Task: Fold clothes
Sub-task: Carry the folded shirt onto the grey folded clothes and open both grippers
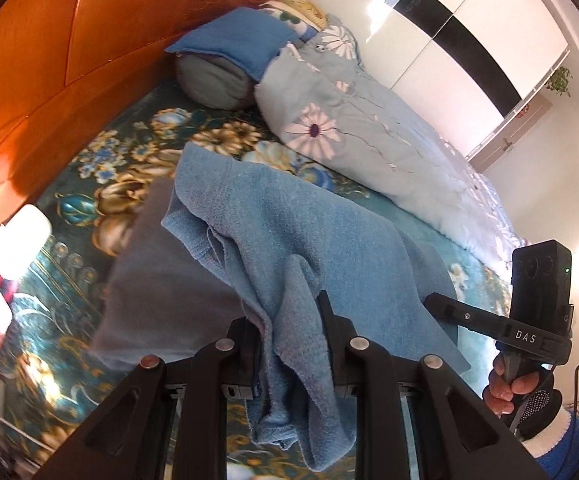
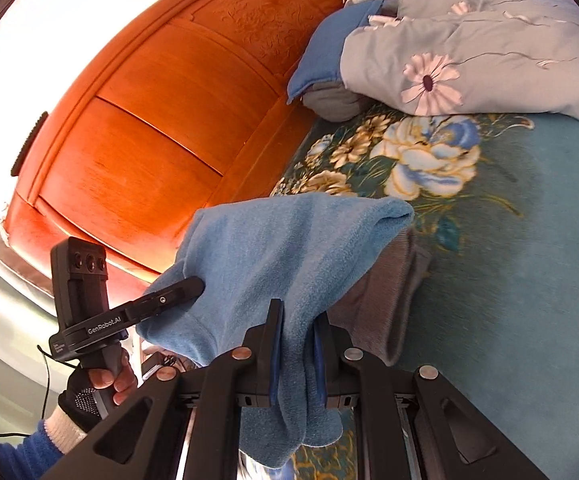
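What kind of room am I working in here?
Most likely a bedroom: the blue garment lies on a bed with a floral bedspread, against a wooden headboard, beside pillows and a folded quilt.

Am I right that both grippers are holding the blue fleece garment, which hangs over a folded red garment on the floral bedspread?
Not quite: the folded garment underneath is grey, not red, as the left wrist view shows. The rest holds: the left gripper and right gripper both clamp the blue fleece garment above the floral bedspread.
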The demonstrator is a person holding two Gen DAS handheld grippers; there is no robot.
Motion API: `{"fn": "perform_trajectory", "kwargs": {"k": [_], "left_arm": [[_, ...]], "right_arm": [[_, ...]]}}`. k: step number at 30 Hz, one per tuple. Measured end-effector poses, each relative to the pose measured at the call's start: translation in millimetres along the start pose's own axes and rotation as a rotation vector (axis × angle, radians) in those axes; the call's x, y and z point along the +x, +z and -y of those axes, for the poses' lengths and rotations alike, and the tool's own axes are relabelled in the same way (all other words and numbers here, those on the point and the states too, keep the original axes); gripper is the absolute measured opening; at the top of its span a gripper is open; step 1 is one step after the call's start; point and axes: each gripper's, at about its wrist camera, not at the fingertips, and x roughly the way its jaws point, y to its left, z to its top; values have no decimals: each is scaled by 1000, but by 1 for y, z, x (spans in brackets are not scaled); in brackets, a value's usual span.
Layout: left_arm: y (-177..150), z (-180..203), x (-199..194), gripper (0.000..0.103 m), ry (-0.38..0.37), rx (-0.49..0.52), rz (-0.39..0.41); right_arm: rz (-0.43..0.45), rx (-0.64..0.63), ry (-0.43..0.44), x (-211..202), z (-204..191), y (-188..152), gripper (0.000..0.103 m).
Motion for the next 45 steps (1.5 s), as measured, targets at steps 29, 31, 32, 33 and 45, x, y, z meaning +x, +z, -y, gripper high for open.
{"fn": "perform_trajectory", "kwargs": {"k": [29, 31, 32, 33, 45], "left_arm": [[-1, -103, 56, 38, 85, -56, -72], [0, -102, 53, 40, 94, -55, -68], [0, -99, 52, 41, 107, -41, -70], [1, -96, 51, 41, 120, -25, -73], [24, -74, 1, 46, 149, 12, 64]], "right_arm": [[-123, -14, -118, 115, 20, 9, 14], [-130, -10, -125, 118, 24, 7, 14], [-134, -8, -128, 119, 25, 7, 14], [-137, -8, -131, 120, 26, 6, 14], [-44, -113, -223, 73, 9, 17, 38]]}}
